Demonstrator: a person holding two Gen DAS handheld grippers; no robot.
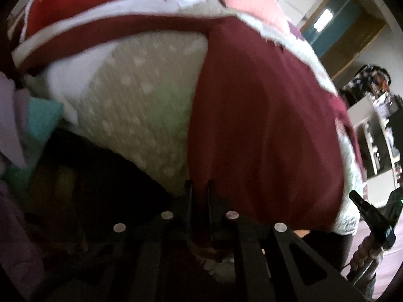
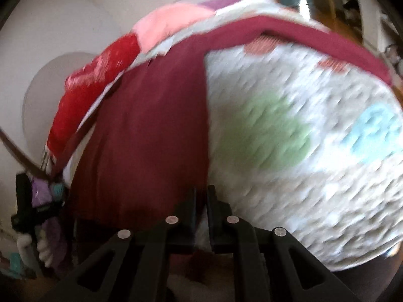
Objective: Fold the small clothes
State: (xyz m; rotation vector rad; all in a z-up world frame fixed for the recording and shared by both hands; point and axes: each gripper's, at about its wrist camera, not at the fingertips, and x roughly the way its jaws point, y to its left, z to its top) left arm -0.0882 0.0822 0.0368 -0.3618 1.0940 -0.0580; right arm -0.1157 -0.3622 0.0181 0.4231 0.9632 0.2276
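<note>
Bedroom w/ quilted blanket [image 2: 314,151] as work surface: maroon garment [image 1: 264,125] lies spread across it. Left gripper [image 1: 200,188] and right gripper [image 2: 201,196] each have jaws pinched together on the garment's near edge; frames blurred.

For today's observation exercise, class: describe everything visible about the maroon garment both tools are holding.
The maroon garment is plain, dark red, soft-looking cloth without visible print, blurred by motion. It lies spread over a white quilted cover with green and blue patches, faint lengthwise creases running along it. Its near edge is pinched in the left tool and the right tool, both nearly closed on it. Sleeves and collar cannot be made out.
</note>
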